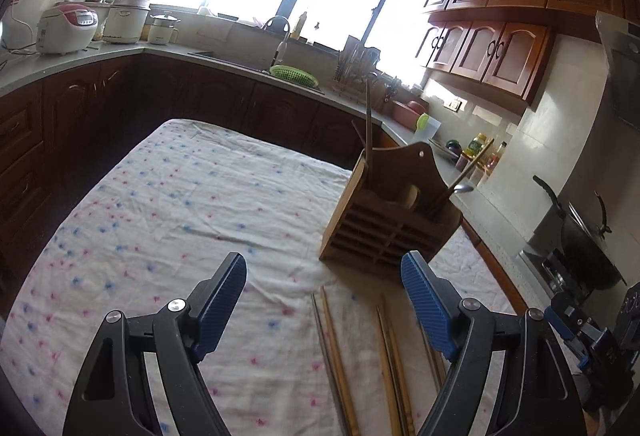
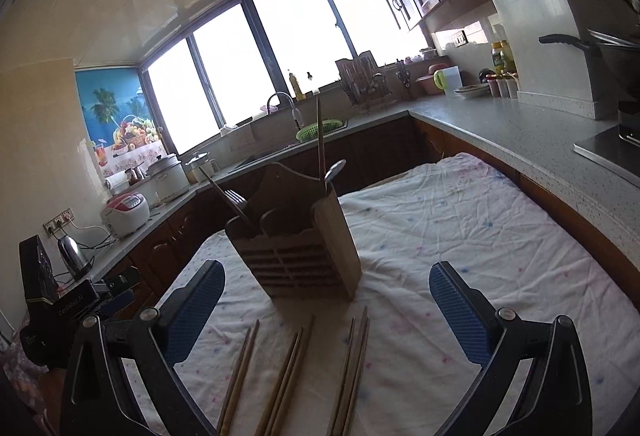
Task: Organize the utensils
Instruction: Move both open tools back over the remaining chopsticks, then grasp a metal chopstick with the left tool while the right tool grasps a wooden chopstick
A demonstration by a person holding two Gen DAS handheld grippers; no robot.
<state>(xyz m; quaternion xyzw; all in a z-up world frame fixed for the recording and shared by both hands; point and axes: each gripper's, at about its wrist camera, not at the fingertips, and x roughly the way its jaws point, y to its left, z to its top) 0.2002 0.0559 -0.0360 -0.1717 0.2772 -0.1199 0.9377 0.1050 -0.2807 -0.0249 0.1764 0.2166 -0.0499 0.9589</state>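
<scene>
A wooden utensil holder (image 1: 390, 224) (image 2: 298, 248) stands on the cloth-covered table, with chopsticks and a metal spoon (image 2: 335, 168) sticking up out of it. Several pairs of wooden chopsticks (image 1: 340, 364) (image 2: 288, 372) lie flat on the cloth just in front of the holder. My left gripper (image 1: 324, 276) hovers open over the cloth, the chopsticks lying below and between its blue pads. My right gripper (image 2: 327, 288) is wide open above the chopsticks, facing the holder, nothing between its fingers. The right gripper also shows at the edge of the left wrist view (image 1: 588, 332).
A white cloth with pink and blue spots (image 1: 168, 220) (image 2: 460, 228) covers the table. A grey L-shaped counter (image 2: 520, 131) runs around it with a sink, green basket (image 1: 294, 75), rice cookers (image 1: 68, 27), a kettle (image 2: 74, 256) and a wok (image 1: 588, 236).
</scene>
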